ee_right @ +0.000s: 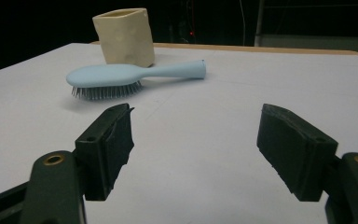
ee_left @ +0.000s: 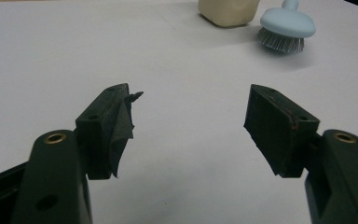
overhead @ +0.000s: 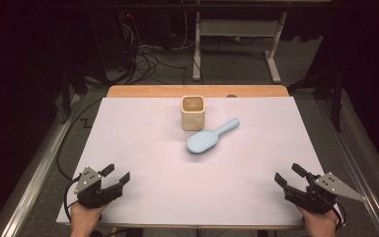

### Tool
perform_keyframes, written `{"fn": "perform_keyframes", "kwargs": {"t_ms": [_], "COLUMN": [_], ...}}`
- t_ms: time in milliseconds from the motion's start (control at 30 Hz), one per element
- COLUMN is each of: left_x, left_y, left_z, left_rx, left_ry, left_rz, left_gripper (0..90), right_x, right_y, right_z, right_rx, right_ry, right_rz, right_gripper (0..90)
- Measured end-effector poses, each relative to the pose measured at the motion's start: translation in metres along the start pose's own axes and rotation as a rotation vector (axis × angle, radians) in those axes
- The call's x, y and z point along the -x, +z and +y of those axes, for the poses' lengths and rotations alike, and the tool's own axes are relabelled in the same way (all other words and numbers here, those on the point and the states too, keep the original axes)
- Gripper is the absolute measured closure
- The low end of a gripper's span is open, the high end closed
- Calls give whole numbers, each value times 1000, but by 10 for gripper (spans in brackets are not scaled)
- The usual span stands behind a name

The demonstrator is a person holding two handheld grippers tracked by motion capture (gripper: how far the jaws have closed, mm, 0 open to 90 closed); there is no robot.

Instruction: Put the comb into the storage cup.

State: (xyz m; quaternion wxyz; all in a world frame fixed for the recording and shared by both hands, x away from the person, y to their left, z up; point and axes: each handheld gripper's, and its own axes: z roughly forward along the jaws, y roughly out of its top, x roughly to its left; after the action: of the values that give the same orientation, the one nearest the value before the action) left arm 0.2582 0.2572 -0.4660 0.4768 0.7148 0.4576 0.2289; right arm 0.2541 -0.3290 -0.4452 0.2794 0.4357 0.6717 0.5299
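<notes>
High view — hairbrush [overhead: 208, 138] mid-table | fingers [overhead: 109, 169] wide apart — well short of it

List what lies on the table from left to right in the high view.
Left gripper → cream cup → blue hairbrush → right gripper. The cup and the brush head overlap somewhat in span, but the cup's middle sits further left.

Pale blue hairbrush [overhead: 208, 138] lies bristles down, well ahead of both grippers, handle angled away, just beside upright cream square cup [overhead: 193, 112].
</notes>
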Motion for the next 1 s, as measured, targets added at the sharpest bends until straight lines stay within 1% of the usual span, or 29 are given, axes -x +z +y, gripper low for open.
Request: {"fn": "perform_keyframes", "kwargs": {"t_ms": [200,333,467,500,767,800,833,900,1000], "left_x": [-1,-1,-2,-2,-2,-3,-5,-7,-6], "left_y": [1,0,-1,-1,0,0,2,6,6], "left_z": [0,0,0,0,0,-1,-2,-3,-3], "left_rx": [1,3,10,9,9,10,5,-22,-20], "left_ry": [-5,-2,-9,-11,-11,-26,-41,-39,-37], "left_rz": [1,-1,-2,-3,-6,-3,-4,-7,-1], "left_gripper": [328,333,335,334,334,334,334,333,333], "right_x": [-2,-5,-7,-9,-13,-12,-12,-12,-13], "right_y": [7,13,17,20,28,29,30,32,37], "right_z": [7,11,13,14,16,17,18,20,21], "right_rx": [10,22,19,22,17,18,14,18,8], "right_ry": [9,0,-3,-10,-15,-10,-5,-7,-16], "right_rz": [14,30,36,37,51,52,54,57,62], "right_gripper": [268,267,265,260,260,260,260,261,261]}}
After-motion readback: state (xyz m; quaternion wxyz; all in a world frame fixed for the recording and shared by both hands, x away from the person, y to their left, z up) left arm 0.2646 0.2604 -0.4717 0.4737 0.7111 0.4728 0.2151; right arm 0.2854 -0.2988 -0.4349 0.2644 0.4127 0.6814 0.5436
